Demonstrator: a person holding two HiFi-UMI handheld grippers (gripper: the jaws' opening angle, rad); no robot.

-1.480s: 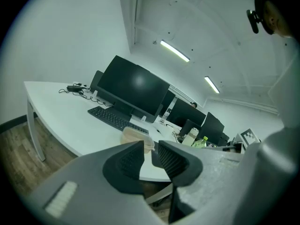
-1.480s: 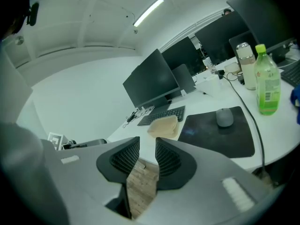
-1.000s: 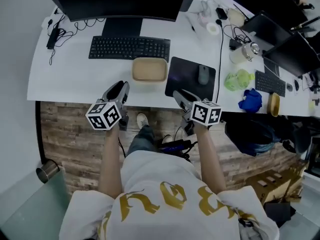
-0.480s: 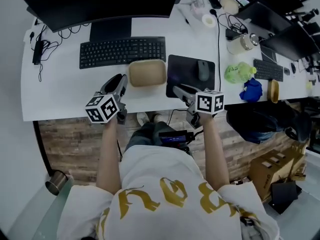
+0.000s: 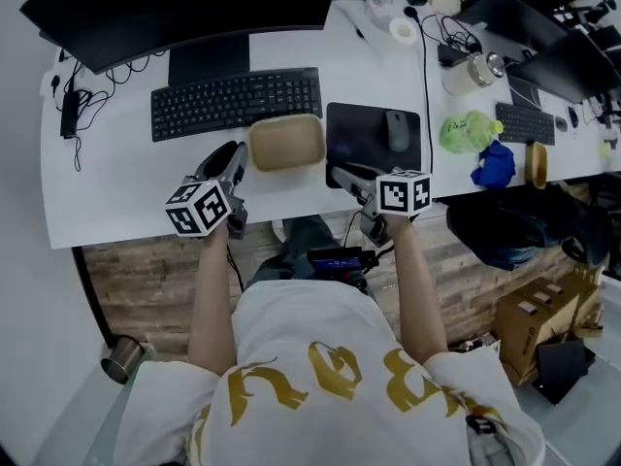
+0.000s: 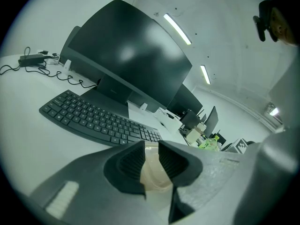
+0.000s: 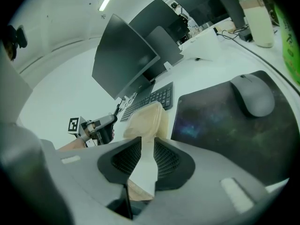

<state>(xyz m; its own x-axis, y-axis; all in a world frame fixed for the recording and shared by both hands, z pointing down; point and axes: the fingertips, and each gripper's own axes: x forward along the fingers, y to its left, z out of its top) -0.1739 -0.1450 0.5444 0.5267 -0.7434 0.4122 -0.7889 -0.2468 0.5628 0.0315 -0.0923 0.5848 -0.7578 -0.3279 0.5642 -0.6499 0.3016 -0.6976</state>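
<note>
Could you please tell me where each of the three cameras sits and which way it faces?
Head view: on the person's head, looking steeply down at white desk, beige container, forearms, left gripper and right gripper.
Left gripper view: on the left gripper, looking along its slightly parted jaws over the container toward keyboard and monitor.
Right gripper view: on the right gripper, looking along its parted jaws past the container at the left gripper.
Shared: all three show the container and keyboard.
</note>
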